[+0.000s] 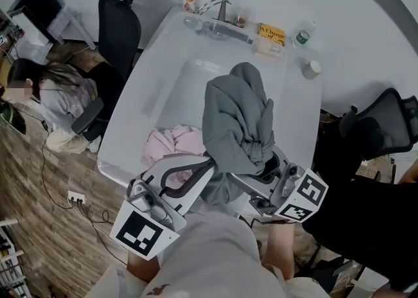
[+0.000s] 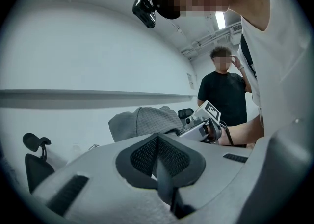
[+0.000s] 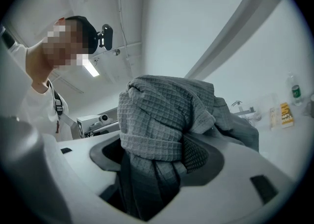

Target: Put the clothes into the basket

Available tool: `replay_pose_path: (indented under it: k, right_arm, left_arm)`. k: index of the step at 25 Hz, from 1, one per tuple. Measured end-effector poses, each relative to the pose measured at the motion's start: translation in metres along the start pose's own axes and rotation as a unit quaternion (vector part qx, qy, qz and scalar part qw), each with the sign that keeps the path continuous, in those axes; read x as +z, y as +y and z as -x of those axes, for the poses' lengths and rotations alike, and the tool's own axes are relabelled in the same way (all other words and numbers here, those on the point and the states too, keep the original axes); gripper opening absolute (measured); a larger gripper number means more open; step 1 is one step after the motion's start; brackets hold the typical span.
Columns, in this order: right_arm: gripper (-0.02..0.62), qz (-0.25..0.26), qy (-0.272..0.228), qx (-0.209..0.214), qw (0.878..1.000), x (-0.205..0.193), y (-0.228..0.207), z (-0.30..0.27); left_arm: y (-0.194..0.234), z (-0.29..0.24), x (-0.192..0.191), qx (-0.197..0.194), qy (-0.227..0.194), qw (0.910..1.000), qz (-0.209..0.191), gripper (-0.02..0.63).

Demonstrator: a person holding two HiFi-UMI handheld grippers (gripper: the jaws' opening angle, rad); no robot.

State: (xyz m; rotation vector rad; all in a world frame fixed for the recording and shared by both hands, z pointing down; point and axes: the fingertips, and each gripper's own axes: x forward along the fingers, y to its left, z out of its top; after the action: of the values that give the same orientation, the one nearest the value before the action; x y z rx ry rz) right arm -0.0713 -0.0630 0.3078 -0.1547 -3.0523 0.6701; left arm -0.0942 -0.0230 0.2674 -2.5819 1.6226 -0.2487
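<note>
The right tongs (image 3: 152, 161) grip the grey waffle-weave garment (image 1: 235, 120), which hangs bunched above the white table (image 1: 300, 107), to the right of the pink clothes (image 1: 173, 143) lying there. The left tongs (image 2: 158, 142) are closed on nothing. No basket is visible. A firm grip is probably needed, with the left tongs gathering the loose folds.

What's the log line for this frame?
right tongs: shut on grey waffle-knit garment, held above sink | left tongs: shut, empty | pink garment: in sink
</note>
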Motion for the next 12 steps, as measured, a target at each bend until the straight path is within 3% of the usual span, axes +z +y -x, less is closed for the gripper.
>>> replay_pose_path:
  k: [12]
  right_arm:
    - [0.304,-0.018,0.094,0.036,0.995,-0.050,0.010,-0.058]
  left_arm:
    - [0.027,0.047,-0.037,0.065,0.029,0.9971,0.029,0.006]
